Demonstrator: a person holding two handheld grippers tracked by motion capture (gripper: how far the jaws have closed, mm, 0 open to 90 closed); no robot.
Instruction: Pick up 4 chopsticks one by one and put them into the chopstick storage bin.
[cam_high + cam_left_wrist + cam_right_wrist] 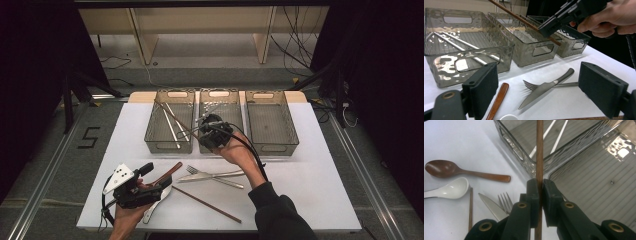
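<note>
My right gripper (202, 128) is shut on a brown wooden chopstick (172, 113), held in the air over the front rims of the left bin (168, 146) and middle bin (220, 149). The stick (539, 152) runs straight up between the closed pads and slants over the left bin, which holds silver chopsticks (556, 135). In the left gripper view the right gripper (564, 18) shows at the top, clamping the stick (524, 21). My left gripper (157, 177) rests open at the table's near left, its jaws wide apart (541, 92) with nothing pressed between them.
On the white table lie a knife (220, 180) crossed with a fork (200, 172), a second brown chopstick (206, 204), a wooden spoon (444, 168) and a white spoon (451, 190). A third clear bin (272, 145) stands at the right.
</note>
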